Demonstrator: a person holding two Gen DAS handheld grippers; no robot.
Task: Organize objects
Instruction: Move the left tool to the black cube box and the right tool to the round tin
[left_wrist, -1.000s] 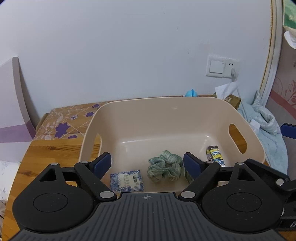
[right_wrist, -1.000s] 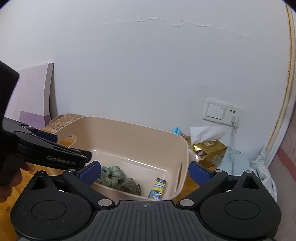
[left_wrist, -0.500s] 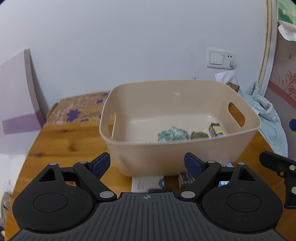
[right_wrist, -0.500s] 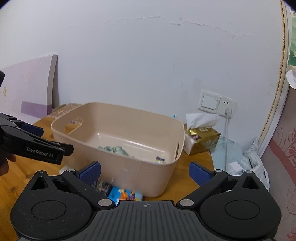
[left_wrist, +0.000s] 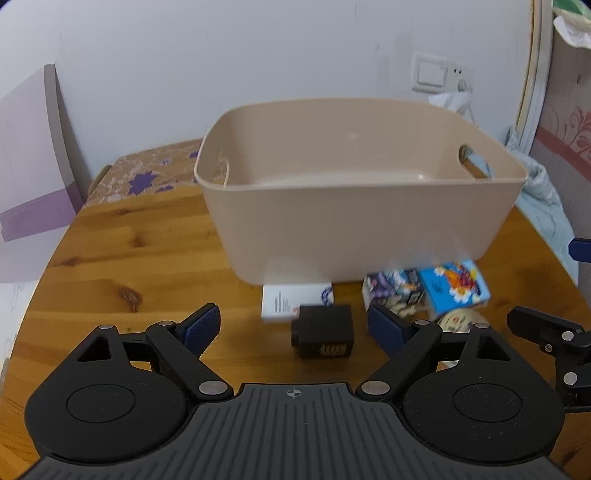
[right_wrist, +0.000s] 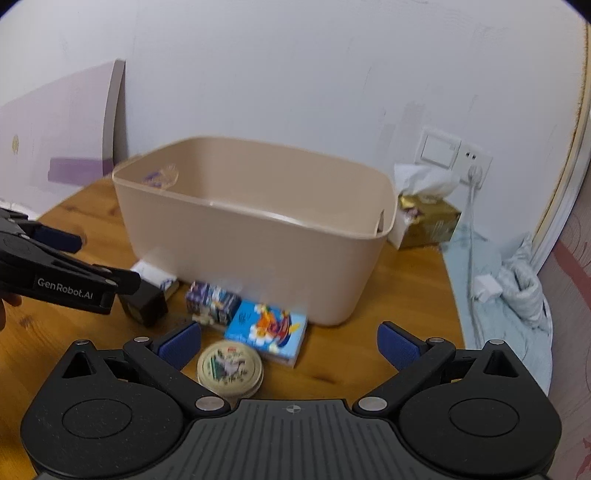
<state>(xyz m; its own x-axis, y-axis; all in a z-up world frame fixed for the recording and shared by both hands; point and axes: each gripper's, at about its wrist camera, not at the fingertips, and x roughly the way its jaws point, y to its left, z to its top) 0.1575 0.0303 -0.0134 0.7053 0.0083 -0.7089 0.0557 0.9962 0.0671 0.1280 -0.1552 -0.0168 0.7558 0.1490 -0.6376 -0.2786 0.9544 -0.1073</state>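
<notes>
The bin (left_wrist: 354, 221) stands on the bench (left_wrist: 129, 258); in front of it lie a white card (left_wrist: 291, 301), black block (left_wrist: 325, 334), purple box (right_wrist: 212, 301), blue box (right_wrist: 267, 330) and round tin (right_wrist: 229, 367). Both tongs, left (left_wrist: 295, 328) and right (right_wrist: 290, 349), hover near these, gaping wide and holding nothing.

A gold tissue box (right_wrist: 428, 221) sits below the wall switch (right_wrist: 437, 149)
</notes>
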